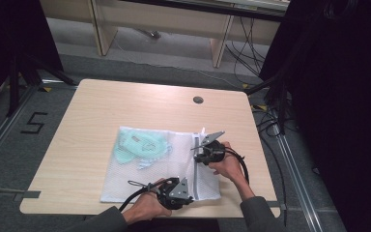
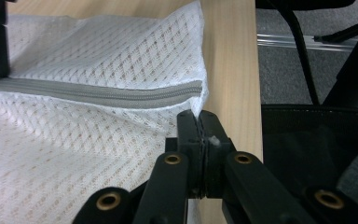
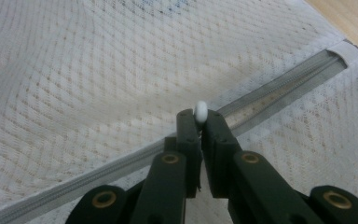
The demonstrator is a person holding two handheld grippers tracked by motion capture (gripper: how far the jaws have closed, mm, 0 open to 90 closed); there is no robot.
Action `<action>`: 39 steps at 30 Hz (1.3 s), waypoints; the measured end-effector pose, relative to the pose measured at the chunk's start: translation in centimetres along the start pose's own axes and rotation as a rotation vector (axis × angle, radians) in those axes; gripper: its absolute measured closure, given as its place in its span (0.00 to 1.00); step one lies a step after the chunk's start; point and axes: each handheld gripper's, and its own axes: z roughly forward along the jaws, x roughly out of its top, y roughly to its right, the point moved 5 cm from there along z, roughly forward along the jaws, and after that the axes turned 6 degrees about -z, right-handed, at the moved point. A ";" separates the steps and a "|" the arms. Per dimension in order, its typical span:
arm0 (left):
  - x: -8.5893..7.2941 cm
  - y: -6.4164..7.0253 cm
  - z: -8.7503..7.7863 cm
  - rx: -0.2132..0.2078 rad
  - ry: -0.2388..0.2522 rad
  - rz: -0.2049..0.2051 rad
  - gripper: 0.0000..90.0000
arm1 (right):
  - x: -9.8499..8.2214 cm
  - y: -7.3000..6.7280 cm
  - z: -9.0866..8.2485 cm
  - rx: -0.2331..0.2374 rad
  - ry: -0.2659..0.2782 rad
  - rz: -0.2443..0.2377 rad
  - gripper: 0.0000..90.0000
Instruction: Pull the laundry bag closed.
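A white mesh laundry bag (image 1: 145, 180) lies flat on the wooden table (image 1: 101, 106), with a mint green garment (image 1: 140, 146) inside its far left part. A grey zipper (image 1: 195, 166) runs along the bag's right side. My left gripper (image 1: 190, 197) is at the bag's near right corner; in the left gripper view it (image 2: 199, 119) is shut on the mesh edge just past the zipper's (image 2: 102, 94) end. My right gripper (image 1: 197, 149) sits farther up the zipper. In the right gripper view it (image 3: 200, 119) is shut on the white zipper pull (image 3: 201, 111), over the zipper (image 3: 279, 88).
A round cable grommet (image 1: 198, 100) sits near the table's far edge. The near table edge lies just below my left gripper. Cables and black stand legs (image 1: 270, 92) are on the floor to the right. A dark chair seat (image 2: 317, 140) shows beyond the table edge.
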 end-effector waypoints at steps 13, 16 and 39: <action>0.2 0.6 -0.1 -0.008 0.022 -0.012 0.99 | 0.3 1.0 0.1 -0.035 0.002 0.024 0.96; 0.3 0.6 -0.1 -0.012 0.022 -0.008 0.98 | 0.5 1.3 0.2 -0.026 0.015 -0.005 0.96; 0.1 1.4 0.2 -0.038 0.001 0.002 0.99 | 1.1 3.1 0.4 -0.096 0.038 0.019 0.96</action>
